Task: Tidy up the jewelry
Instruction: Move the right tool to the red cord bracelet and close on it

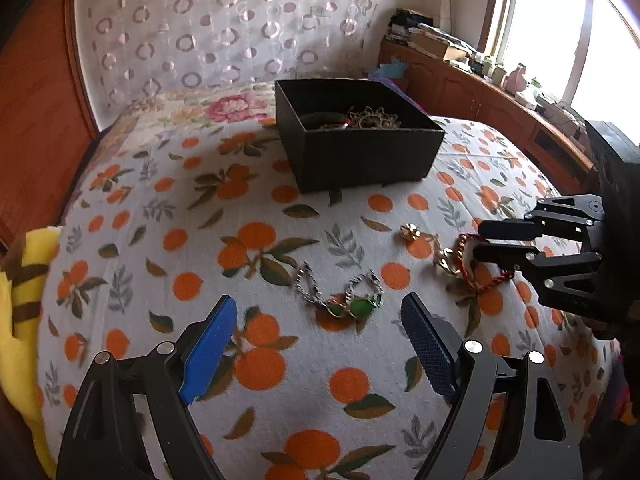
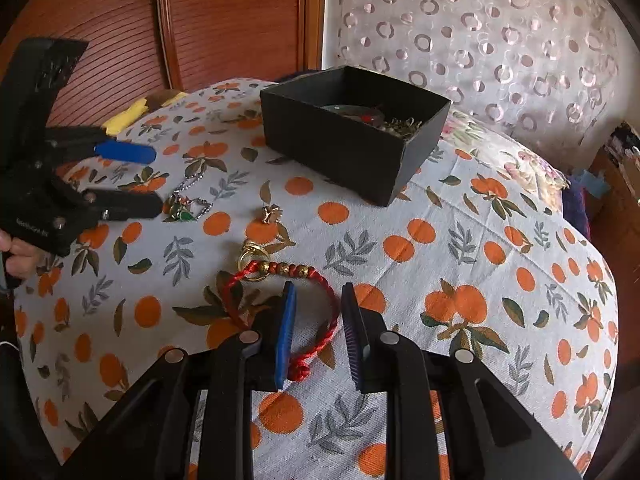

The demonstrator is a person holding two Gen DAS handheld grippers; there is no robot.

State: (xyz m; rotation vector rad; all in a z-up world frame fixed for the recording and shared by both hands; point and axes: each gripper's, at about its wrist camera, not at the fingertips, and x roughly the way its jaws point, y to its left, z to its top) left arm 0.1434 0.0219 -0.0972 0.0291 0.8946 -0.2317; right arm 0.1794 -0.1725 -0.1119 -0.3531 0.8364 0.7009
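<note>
Red cord bracelet (image 2: 320, 320) lies between our narrowly parted right gripper (image 2: 319, 292), while our left gripper (image 1: 318, 306) gapes wide before the green-stoned chain (image 1: 344, 298).

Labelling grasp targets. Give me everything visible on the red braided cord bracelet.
The red braided cord bracelet is a twisted red cord loop with a row of gold and red beads along its far side and a knotted end nearest the camera. It lies flat and slack on the orange-print bedspread, touching a gold ring clasp at its bead end. The right gripper jaws straddle one stretch of cord; the gap shows they are not yet pressing it.
</note>
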